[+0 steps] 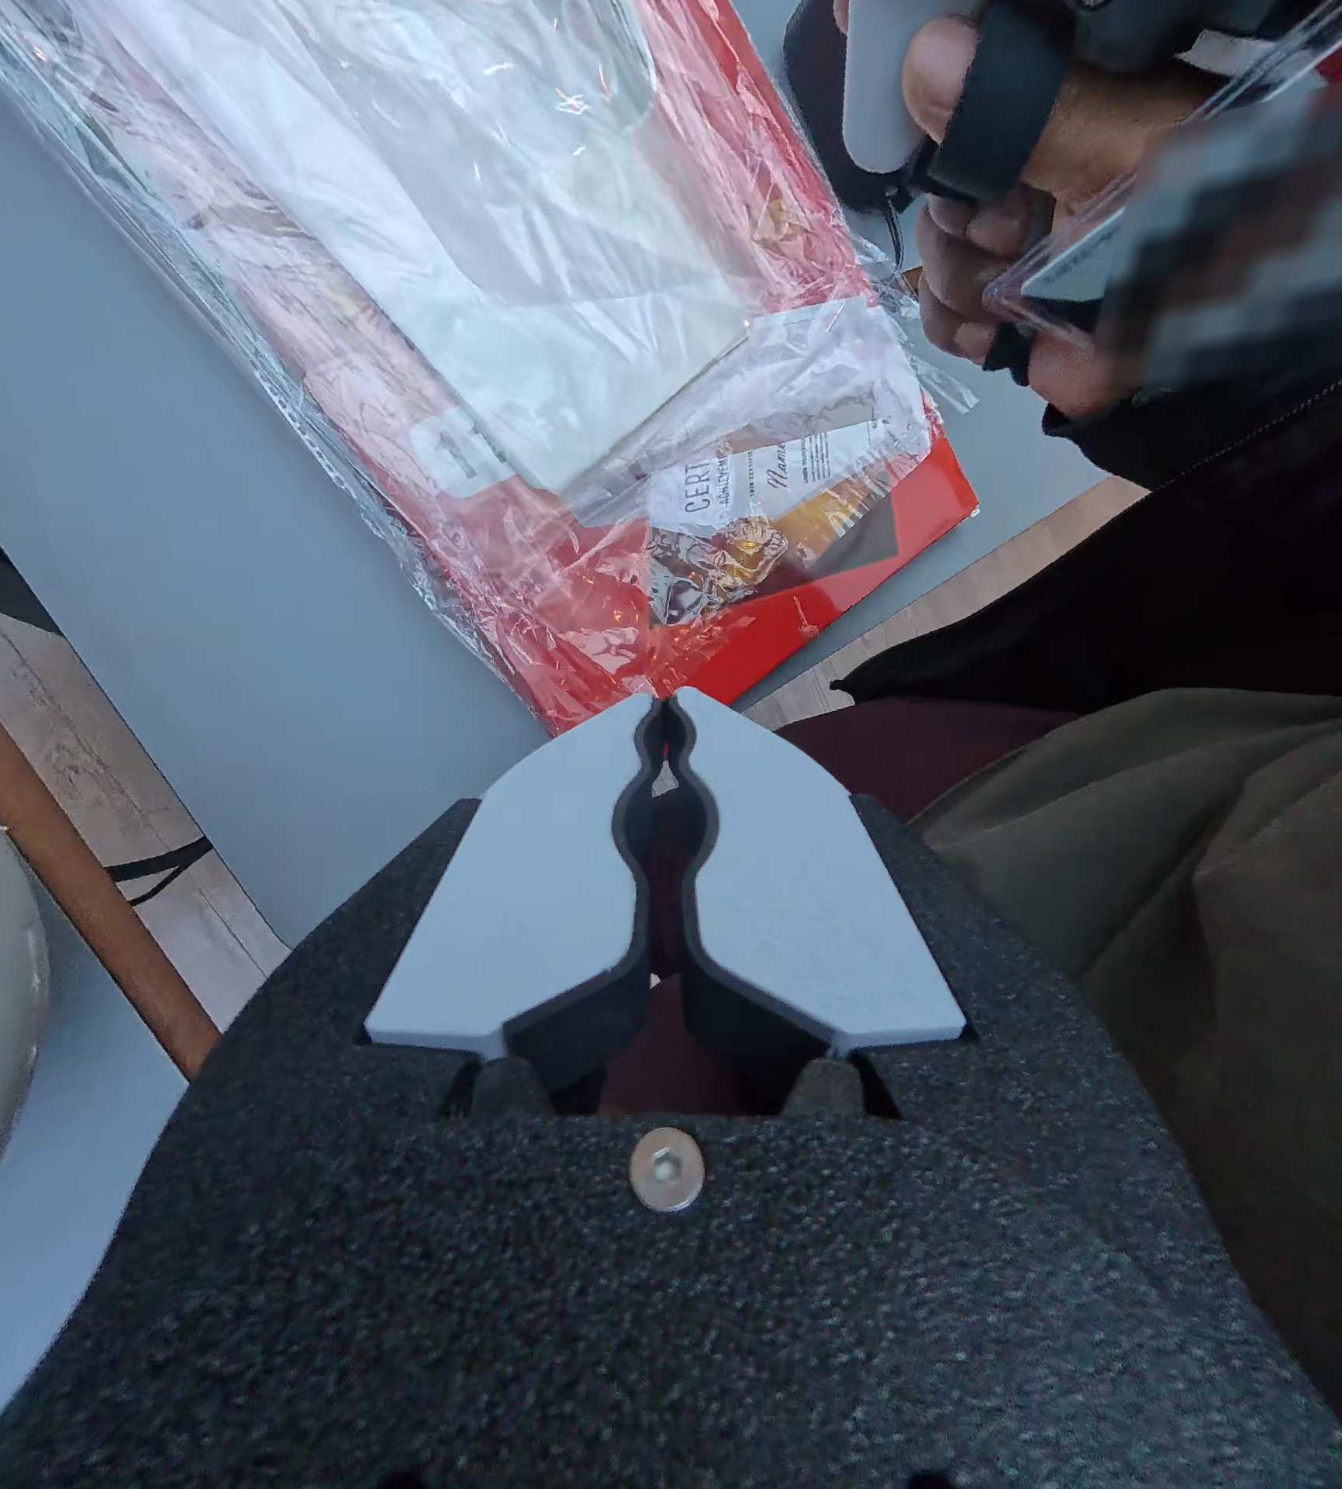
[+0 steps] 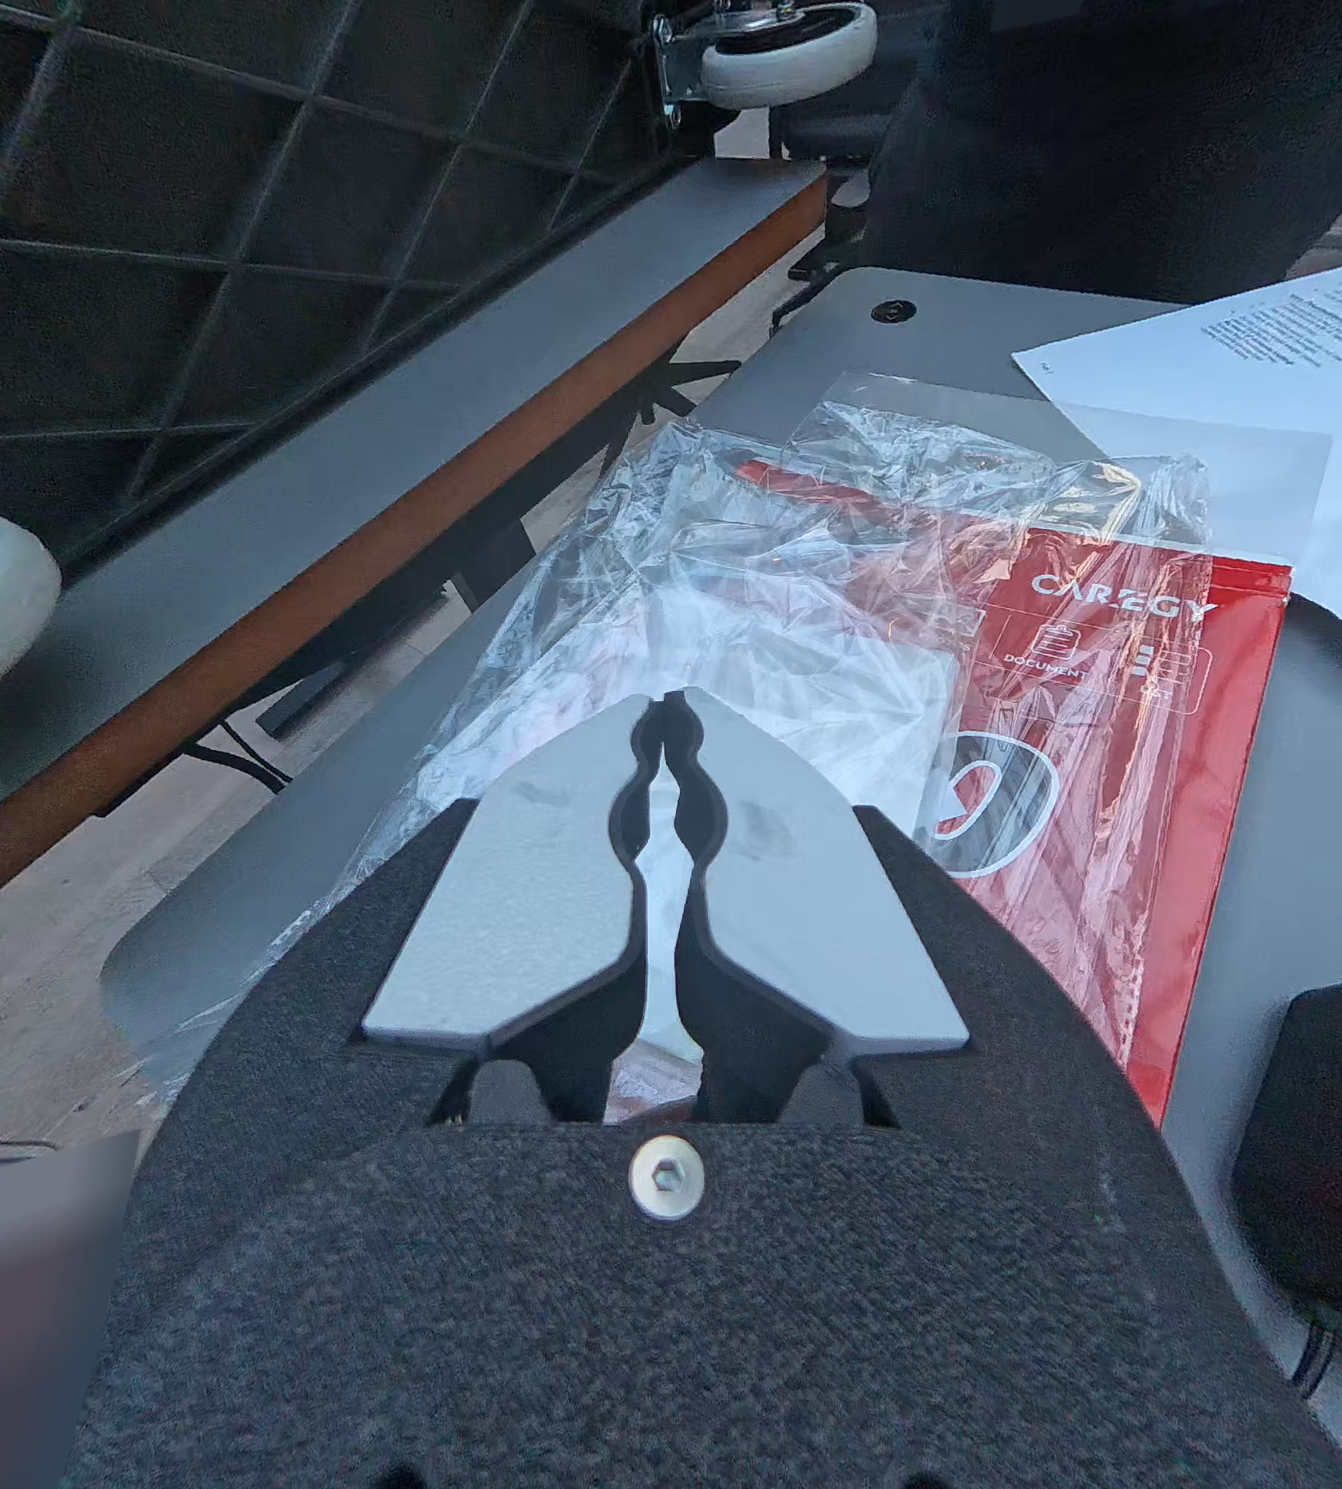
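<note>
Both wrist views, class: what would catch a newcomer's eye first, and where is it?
The red packet lies flat on the grey table, half covered by crinkled clear plastic wrap. The right tool hangs shut above the wrap; the left tool is shut at the packet's near corner. A white printed sheet lies beyond the packet.

The crinkled plastic wrap (image 1: 538, 266) veils most of the red packet (image 1: 877, 580) under it, and both run off the top edge of the left wrist view. A mosaic patch covers what the person's hand (image 1: 998, 242) holds. In the right wrist view the printed sheet (image 2: 1255, 379) is cut by the right edge, its text too small to make out. The black object (image 2: 1336, 1144) at lower right is only partly in frame. A blurred patch fills the lower left corner.
</note>
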Demonstrator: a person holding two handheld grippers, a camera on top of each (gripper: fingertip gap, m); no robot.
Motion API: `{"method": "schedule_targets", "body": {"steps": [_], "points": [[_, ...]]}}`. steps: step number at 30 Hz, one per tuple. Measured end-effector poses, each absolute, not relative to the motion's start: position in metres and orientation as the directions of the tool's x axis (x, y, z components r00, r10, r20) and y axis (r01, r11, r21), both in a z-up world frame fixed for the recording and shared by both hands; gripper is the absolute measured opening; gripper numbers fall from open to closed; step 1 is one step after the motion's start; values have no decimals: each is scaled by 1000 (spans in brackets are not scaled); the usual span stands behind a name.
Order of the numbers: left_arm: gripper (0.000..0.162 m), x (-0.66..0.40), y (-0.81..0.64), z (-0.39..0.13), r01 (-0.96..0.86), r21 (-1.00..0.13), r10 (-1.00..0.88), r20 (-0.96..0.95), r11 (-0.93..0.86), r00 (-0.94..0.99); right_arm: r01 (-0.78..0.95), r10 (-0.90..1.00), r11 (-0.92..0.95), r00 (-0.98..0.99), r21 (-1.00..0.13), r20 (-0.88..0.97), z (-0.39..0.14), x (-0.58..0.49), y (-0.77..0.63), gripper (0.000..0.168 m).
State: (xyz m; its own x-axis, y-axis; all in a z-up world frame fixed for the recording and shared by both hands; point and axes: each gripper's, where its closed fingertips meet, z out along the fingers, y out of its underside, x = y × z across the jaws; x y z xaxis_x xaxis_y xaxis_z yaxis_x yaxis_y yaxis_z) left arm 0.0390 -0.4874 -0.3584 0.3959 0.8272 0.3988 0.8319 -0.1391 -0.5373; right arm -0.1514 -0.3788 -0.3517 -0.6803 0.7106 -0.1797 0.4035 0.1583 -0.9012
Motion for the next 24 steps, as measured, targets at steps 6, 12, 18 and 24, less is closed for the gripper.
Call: {"method": "schedule_targets", "body": {"steps": [6, 12, 18, 24], "points": [[1, 32, -485, -362, 844, -520, 833, 403, -131, 378, 407, 711, 163, -680, -899, -179, -358, -160, -373, 3], [0, 27, -478, -366, 853, -505, 828, 418, -130, 374, 417, 712, 167, -678, -893, -183, -362, -161, -364, 3], [0, 21, -472, -369, 857, -496, 822, 425, -139, 379, 425, 715, 169, -674, -889, -186, -365, -163, -357, 3], [0, 16, -470, -370, 860, -490, 824, 424, -142, 377, 427, 716, 166, -672, -889, -189, -366, -168, -353, 3]]}}
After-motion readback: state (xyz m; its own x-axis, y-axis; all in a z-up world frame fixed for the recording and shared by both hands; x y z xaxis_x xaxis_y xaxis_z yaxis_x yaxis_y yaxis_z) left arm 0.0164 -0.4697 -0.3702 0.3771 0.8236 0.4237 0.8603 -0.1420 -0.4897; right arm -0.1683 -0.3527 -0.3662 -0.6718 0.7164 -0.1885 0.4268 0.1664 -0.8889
